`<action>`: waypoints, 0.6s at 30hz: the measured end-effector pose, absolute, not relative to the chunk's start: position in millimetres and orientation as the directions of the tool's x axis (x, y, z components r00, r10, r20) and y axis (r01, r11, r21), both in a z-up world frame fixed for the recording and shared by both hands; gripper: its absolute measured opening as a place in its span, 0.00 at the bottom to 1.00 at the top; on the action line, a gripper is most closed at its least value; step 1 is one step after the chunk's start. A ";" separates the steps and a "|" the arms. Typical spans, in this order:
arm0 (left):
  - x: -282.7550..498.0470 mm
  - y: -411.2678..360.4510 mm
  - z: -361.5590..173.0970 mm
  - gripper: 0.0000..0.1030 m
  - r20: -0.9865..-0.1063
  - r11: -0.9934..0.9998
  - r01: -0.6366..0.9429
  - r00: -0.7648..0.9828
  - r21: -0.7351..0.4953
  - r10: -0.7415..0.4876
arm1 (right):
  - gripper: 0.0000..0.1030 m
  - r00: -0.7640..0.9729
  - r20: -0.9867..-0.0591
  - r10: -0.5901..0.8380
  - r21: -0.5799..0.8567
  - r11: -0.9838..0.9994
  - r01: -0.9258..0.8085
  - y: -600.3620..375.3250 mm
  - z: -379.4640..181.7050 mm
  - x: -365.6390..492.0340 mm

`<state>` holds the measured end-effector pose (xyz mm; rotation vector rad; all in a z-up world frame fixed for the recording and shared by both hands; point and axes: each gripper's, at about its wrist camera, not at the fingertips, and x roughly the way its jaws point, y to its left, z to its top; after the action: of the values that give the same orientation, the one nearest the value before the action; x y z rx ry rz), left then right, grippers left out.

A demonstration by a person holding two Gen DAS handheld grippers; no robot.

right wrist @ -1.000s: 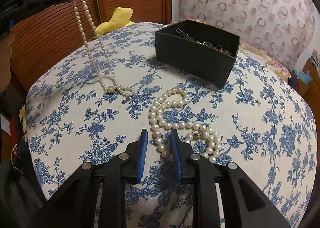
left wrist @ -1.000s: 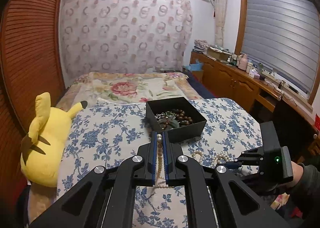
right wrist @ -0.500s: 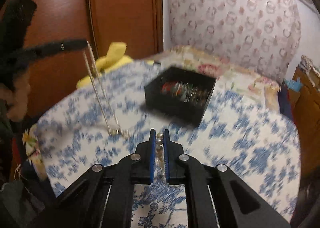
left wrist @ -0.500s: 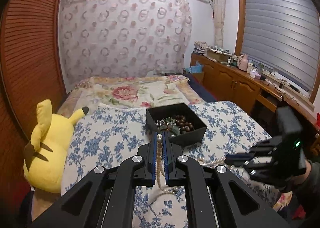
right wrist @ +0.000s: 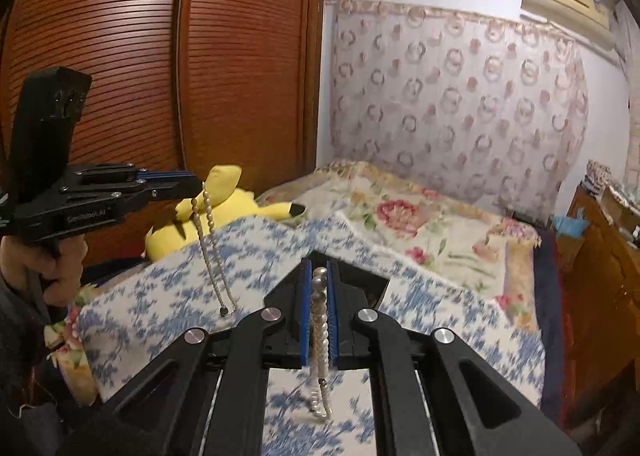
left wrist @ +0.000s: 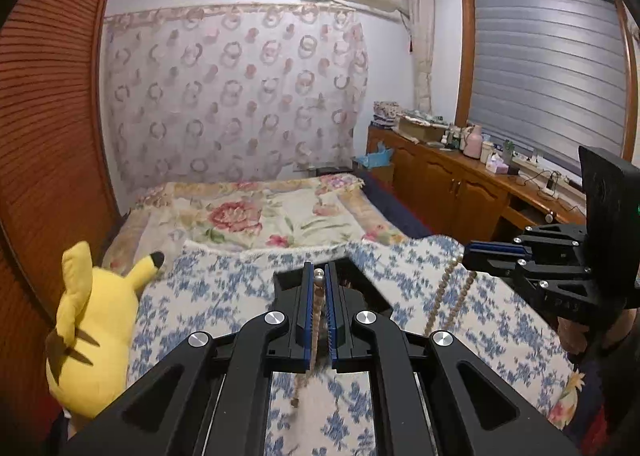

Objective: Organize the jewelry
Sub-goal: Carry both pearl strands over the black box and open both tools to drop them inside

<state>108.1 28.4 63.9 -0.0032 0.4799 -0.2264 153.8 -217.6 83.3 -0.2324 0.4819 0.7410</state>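
Above the blue-flowered bedspread (left wrist: 208,296), the left tongs (left wrist: 319,276) pinch a thin pearl necklace (left wrist: 316,320) and the right tongs (right wrist: 319,276) pinch a thicker pearl strand (right wrist: 320,320), both dangling clear, probably to keep them untangled.

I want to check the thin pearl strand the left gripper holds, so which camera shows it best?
The right wrist view: the thin pearl strand hangs in full from the left gripper. The left wrist view shows only a short, partly hidden stretch between its own fingers.
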 end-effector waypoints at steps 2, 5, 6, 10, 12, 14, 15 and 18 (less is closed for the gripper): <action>113.6 27.3 72.0 0.05 -0.446 0.975 0.215 0.869 -0.055 -0.217 | 0.08 0.643 -0.485 0.592 -0.040 0.720 -0.693 -214.6 92.7 161.0; 123.6 23.9 85.8 0.05 -0.428 0.975 0.215 0.878 -0.048 -0.215 | 0.08 0.664 -0.459 0.590 -0.057 0.726 -0.685 -210.6 107.8 171.2; 128.4 22.5 90.7 0.05 -0.423 0.976 0.212 0.882 -0.042 -0.210 | 0.08 0.669 -0.452 0.590 -0.057 0.729 -0.682 -209.9 111.9 174.6; 148.1 15.9 103.0 0.05 -0.416 0.979 0.200 0.888 -0.030 -0.194 | 0.08 0.685 -0.433 0.586 -0.055 0.742 -0.669 -207.8 125.5 190.0; 161.6 13.6 106.9 0.05 -0.419 0.980 0.196 0.888 -0.030 -0.190 | 0.08 0.689 -0.429 0.584 -0.056 0.744 -0.666 -206.0 130.7 196.2; 170.6 9.9 109.4 0.05 -0.423 0.980 0.196 0.886 -0.031 -0.191 | 0.08 0.693 -0.425 0.582 -0.058 0.747 -0.663 -203.9 135.6 203.5; 178.0 7.8 110.7 0.05 -0.427 0.981 0.194 0.885 -0.027 -0.187 | 0.08 0.695 -0.423 0.582 -0.057 0.748 -0.661 -202.8 137.2 206.7; 193.1 3.8 111.2 0.05 -0.441 0.980 0.196 0.877 -0.029 -0.189 | 0.08 0.699 -0.421 0.579 -0.058 0.751 -0.657 -199.3 142.2 218.3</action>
<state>193.1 3.8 111.2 0.0164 0.4587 -0.2006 218.3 -199.3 142.2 -0.2110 0.3947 0.6944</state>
